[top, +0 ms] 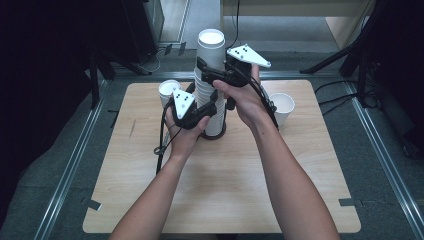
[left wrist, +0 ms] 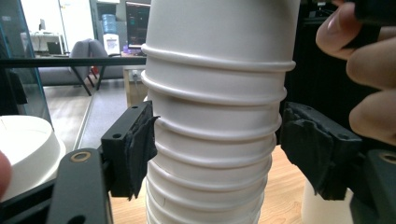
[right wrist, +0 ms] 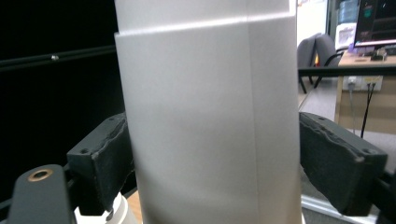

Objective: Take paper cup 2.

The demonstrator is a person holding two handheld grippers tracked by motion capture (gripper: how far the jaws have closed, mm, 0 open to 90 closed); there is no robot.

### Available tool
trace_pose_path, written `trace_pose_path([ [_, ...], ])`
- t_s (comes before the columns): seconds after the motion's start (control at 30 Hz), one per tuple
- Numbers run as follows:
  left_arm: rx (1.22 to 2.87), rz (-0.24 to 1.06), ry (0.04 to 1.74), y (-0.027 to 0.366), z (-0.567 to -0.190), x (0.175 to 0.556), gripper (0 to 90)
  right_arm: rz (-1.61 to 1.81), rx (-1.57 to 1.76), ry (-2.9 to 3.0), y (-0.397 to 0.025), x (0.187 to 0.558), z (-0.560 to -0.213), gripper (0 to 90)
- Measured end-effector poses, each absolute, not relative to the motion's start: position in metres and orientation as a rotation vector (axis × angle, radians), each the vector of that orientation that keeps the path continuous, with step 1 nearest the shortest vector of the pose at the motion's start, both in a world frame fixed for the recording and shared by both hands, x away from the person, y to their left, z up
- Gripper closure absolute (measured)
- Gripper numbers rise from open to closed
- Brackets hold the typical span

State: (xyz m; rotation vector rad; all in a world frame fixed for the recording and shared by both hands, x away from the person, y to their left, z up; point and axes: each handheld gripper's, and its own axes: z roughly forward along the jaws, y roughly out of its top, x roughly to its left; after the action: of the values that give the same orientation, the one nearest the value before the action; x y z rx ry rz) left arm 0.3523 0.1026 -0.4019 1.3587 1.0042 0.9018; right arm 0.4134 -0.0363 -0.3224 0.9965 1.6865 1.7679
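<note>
Overhead first: tall stack of white paper cups (top: 210,75) upright on a dark base at table centre, toward twelve o'clock; left gripper (top: 212,106) set low on the stack from about eight o'clock; right gripper (top: 207,70) set higher, near the top cup, from about three o'clock; one loose cup (top: 168,91) at ten o'clock of the stack, another loose cup (top: 281,108) at three o'clock, both upright on the wooden table (top: 225,190); judged from that, two cups already separated and most of the stack left to go

Next, left gripper view: ringed rims of the nested stack (left wrist: 215,116) between the jaws; left pad touching the cup wall, right pad just beside it with a thin gap, so closing on the stack but grip not certainly tight; a hand's fingers (left wrist: 369,70) at two o'clock; rim of a loose cup (left wrist: 28,140) at nine o'clock; stacked rims plain here, hidden from above by the hands

Lastly, right gripper view: smooth wall of the top cup (right wrist: 210,126) between the jaws, both pads at its sides, seemingly touching, apparently gripping it; seam of the next cup visible near the top edge; lift of the top cup not yet done
</note>
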Motion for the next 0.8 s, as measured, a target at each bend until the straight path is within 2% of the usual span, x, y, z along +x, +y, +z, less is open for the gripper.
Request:
trace_pose_path([
  [0.17,1.372,0.894,1.01,0.102,-0.403,0.354,18.9,1.747,1.008,1.719,-0.034,0.417,-0.327,10.7],
  [0.3,1.381,0.888,1.008,0.101,-0.402,0.354,14.7,1.728,1.005,1.73,-0.033,0.418,-0.331,12.5],
  [0.8,1.393,0.872,1.005,0.099,-0.405,0.354,13.3,1.732,0.959,1.657,-0.034,0.411,-0.316,15.2],
])
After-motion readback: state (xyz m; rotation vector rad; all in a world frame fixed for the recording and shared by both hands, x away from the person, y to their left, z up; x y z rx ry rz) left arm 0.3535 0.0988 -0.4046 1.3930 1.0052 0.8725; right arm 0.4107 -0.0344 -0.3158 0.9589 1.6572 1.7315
